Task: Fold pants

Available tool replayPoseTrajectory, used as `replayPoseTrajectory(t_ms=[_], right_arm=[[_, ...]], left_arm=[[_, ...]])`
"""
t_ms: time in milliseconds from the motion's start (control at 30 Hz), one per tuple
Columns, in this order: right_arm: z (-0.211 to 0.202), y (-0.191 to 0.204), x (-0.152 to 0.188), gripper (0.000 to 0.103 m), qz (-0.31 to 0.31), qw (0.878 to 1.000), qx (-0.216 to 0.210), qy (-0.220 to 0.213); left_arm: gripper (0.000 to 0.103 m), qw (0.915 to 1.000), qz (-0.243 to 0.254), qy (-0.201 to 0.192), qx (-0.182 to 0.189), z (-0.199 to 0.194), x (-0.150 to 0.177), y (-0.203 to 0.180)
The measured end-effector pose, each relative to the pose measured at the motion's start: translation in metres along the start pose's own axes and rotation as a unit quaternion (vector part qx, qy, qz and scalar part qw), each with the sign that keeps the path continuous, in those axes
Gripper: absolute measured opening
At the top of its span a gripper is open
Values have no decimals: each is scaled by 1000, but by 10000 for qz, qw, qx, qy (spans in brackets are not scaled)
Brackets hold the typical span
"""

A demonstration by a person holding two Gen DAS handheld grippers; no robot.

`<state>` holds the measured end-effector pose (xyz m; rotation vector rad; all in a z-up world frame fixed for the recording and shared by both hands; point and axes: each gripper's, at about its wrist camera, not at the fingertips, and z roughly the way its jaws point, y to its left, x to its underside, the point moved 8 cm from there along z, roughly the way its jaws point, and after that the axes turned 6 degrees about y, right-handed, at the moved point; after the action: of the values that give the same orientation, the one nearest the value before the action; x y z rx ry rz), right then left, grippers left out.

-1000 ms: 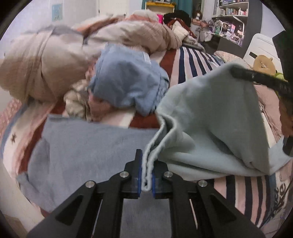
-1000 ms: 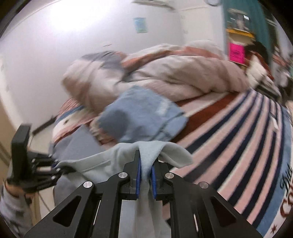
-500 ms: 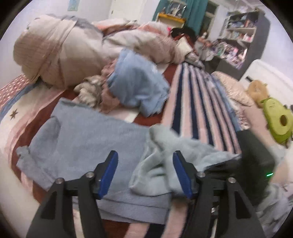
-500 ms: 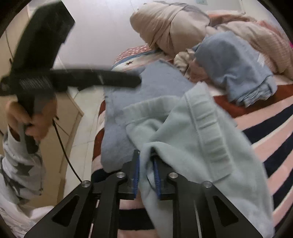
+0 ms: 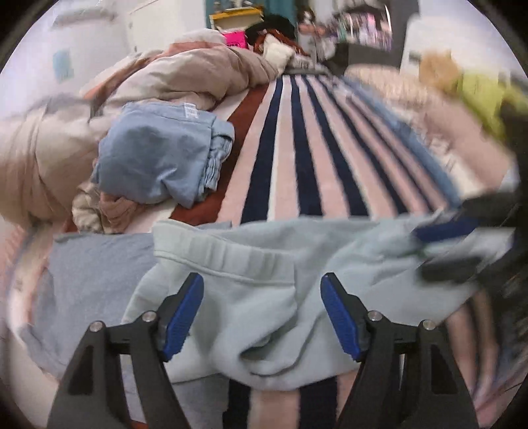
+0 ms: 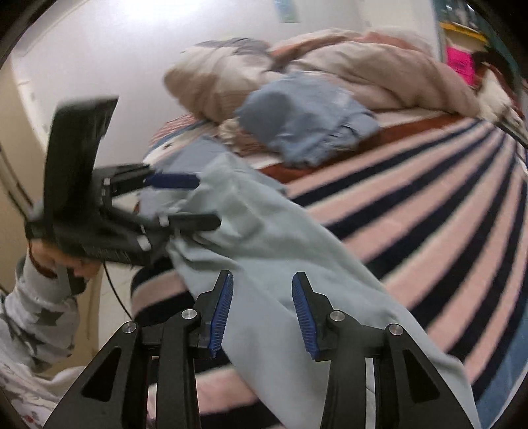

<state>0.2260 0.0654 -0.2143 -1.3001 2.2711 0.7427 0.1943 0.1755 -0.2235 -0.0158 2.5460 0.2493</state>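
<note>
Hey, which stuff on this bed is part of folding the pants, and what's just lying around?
In the job: pale blue pants, left gripper, right gripper.
Lying about: grey garment, blue bundle, beige duvet, striped bedspread.

Home bedroom. Bed with striped cover in pink, navy, rust filling middle of frame. Crumpled beige duvet heaped upper left. Pile of folded blue laundry beside it. Cluttered shelving blurred at top. Plush toys upper right. Plain white wall, small poster.
</note>
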Motion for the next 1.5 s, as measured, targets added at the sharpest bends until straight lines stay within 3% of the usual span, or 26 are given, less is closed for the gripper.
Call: replayPoseTrajectory(t_ms=[100,133,300,467,533,633,667,800,967,1000,1100,1167,1267,1333,1400,1500], right_arm=[[-3,-10,10,34,139,9999,97,-11],[-3,-15,12,34,190,9998,112,-18],[-8,-28,24,34,471,9987,149,-82],[-13,-41,33,34,693,9971,275,-131],[-17,-46,36,34,767,9963,351,-168],[-28,-51,40,34,853,9951,433,-240],[-33,-53,42,34,880,9947,459,-272],[-53,-60,51,34,983,9927,583,-390],[-68,-63,58,34,1074,9910,653,-467],[-69,-63,60,34,1089,9907,667,-463],[-71,-68,68,34,1163,9895,769,-378],[-72,-74,74,34,1179,9882,930,-293],[-73,-83,79,34,1209,9867,1072,-189],[-69,-86,78,34,1227,9870,1034,-109],[-60,-86,74,35,1271,9884,832,-2],[-42,-83,65,46,1271,9897,646,102]], left_arm=[[77,9946,52,167,-1024,19,3,6],[77,9935,21,208,-1116,24,4,7],[83,9951,-123,351,-916,35,5,2],[80,9941,-443,414,-903,40,2,4],[43,9934,-596,354,-916,37,1,9],[9,9906,-1153,235,-691,26,5,28],[7,9886,-1367,172,-614,20,6,35],[6,9714,-2250,-362,-671,-14,22,75],[8,9566,-2804,-258,-757,-22,64,104],[11,9542,-2878,-219,-789,-21,72,108],[46,9432,-3167,-196,-983,-23,90,122],[48,9357,-3360,-254,-1046,-32,98,133],[48,9335,-3453,-453,-852,-44,95,143],[55,9361,-3407,-668,-571,-55,82,143],[59,9429,-3221,-804,-284,-61,63,135],[63,9552,-2802,-947,-88,-67,36,113]])
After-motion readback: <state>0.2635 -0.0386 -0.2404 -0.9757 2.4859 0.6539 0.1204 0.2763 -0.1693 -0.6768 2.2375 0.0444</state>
